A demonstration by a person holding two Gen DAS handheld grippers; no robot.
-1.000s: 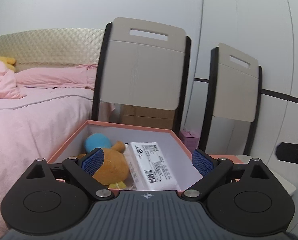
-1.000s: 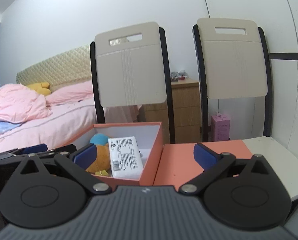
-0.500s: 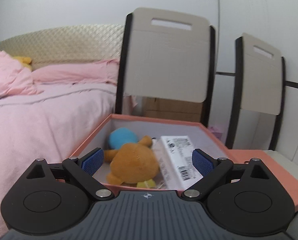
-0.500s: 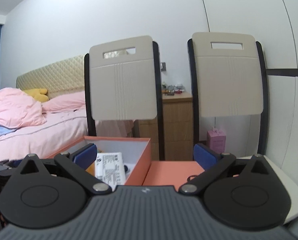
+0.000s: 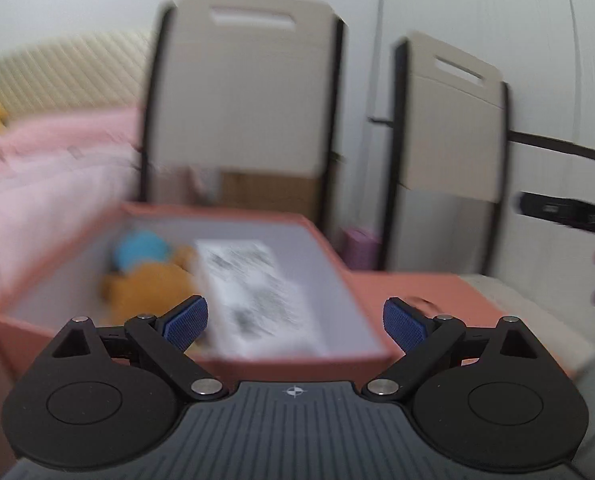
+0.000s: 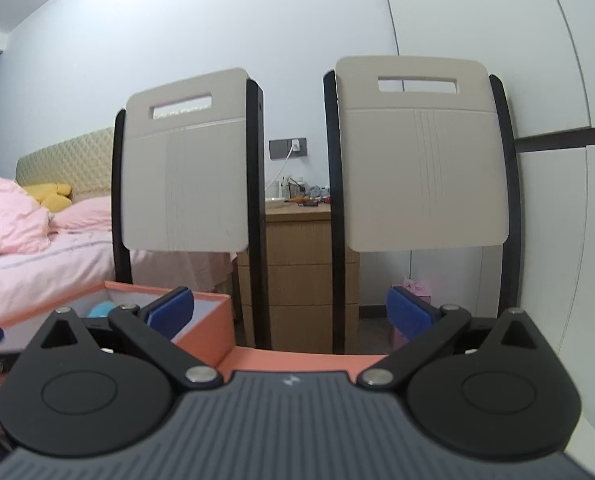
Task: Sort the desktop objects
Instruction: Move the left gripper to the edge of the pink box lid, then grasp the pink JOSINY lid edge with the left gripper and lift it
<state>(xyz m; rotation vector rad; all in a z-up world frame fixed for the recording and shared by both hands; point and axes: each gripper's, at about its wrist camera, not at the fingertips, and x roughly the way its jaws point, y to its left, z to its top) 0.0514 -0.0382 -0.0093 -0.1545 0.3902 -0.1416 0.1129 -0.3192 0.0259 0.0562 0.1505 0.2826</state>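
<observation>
An open orange box (image 5: 337,248) stands in front of my left gripper (image 5: 295,322), which is open and empty just before its near wall. Inside lie an orange and blue plush toy (image 5: 145,280) and a white labelled packet (image 5: 257,296); the left wrist view is blurred. The box's orange lid (image 5: 429,292) lies flat to its right. My right gripper (image 6: 289,310) is open and empty above the lid (image 6: 297,360), with the box (image 6: 205,332) at its lower left.
Two beige chair backs (image 6: 185,168) (image 6: 421,156) stand behind the table. A pink bed (image 6: 37,248) is at the left, a wooden drawer unit (image 6: 297,264) between the chairs. The white table edge (image 5: 537,312) is at the right.
The left gripper has swung right and tilted, so the box now sits left of centre and blurred. The right gripper has lifted and pulled back, showing less of the box's inside.
</observation>
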